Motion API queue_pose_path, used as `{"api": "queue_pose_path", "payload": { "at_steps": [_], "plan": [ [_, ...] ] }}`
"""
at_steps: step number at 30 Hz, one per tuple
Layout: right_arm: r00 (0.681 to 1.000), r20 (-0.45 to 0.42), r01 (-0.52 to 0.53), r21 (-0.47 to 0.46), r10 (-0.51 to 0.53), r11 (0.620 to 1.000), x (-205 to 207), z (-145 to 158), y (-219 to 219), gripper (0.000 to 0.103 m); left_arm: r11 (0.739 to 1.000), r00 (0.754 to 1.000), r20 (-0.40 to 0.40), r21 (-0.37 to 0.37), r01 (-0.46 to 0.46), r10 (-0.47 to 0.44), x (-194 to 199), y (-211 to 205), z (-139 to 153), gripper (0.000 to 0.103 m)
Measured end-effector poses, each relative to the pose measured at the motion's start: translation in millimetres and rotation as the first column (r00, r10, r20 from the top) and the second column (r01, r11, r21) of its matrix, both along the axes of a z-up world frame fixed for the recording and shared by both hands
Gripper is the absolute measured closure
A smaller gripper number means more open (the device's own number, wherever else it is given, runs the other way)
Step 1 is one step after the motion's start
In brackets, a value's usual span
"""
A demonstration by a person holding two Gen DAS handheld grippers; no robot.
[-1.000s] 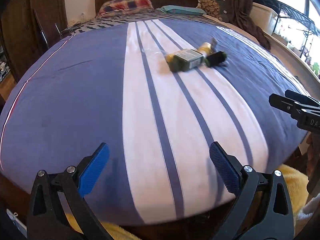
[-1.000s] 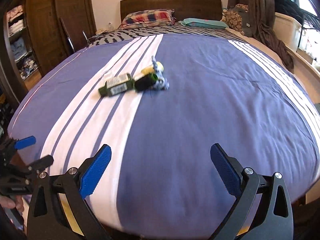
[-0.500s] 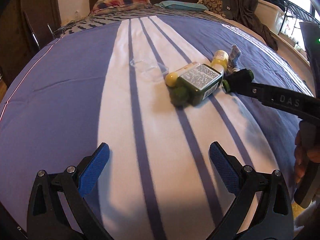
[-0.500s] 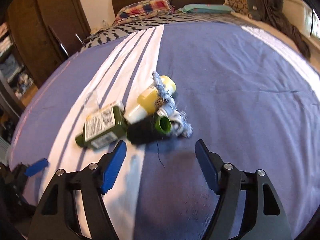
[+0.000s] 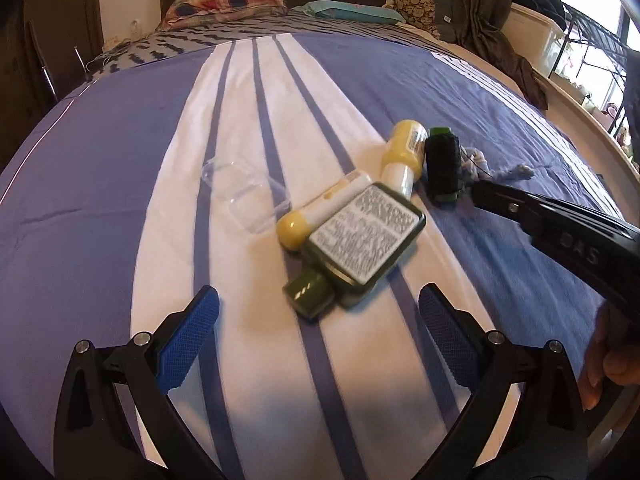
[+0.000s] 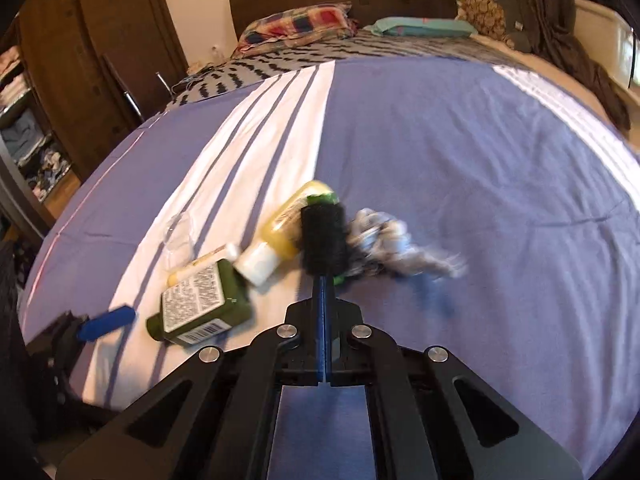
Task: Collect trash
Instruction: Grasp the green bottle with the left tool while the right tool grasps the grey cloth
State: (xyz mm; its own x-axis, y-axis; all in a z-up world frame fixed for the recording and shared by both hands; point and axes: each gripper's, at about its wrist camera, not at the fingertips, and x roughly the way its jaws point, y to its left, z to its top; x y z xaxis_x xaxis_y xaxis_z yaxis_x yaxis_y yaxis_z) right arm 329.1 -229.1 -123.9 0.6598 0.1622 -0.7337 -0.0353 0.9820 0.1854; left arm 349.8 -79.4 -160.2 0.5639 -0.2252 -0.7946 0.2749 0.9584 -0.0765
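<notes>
Trash pile mid-bed: green bottle (image 5: 362, 246), yellow bottle (image 5: 402, 158), black spool (image 6: 324, 240), rag (image 6: 396, 248). Right gripper (image 6: 323, 280) just snapped closed, empty, tip at spool's near end. Left gripper (image 5: 316, 316) jaws wide apart, empty, near green bottle.

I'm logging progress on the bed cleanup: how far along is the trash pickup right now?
Barely started. Nothing looks collected: the green bottle, yellow bottle, yellow tube, black spool, crumpled wrapper and clear plastic lid all lie on the bedspread. The right gripper is shut, tips at the spool's near end. The left gripper is open, empty.
</notes>
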Motion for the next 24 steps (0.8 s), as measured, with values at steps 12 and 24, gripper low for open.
{"api": "queue_pose_path", "payload": {
  "at_steps": [12,24],
  "plan": [
    [1.000,-0.024,-0.013,0.060,0.014,0.998,13,2,-16,0.100,0.999,0.999,-0.012,-0.010,0.039,-0.039,23,-17,-2,0.033],
    [0.999,-0.029,-0.027,0.030,0.028,0.999,34,-1,2,0.097,0.998,0.998,0.004,-0.009,0.055,-0.055,15,4,1,0.053]
  ]
}}
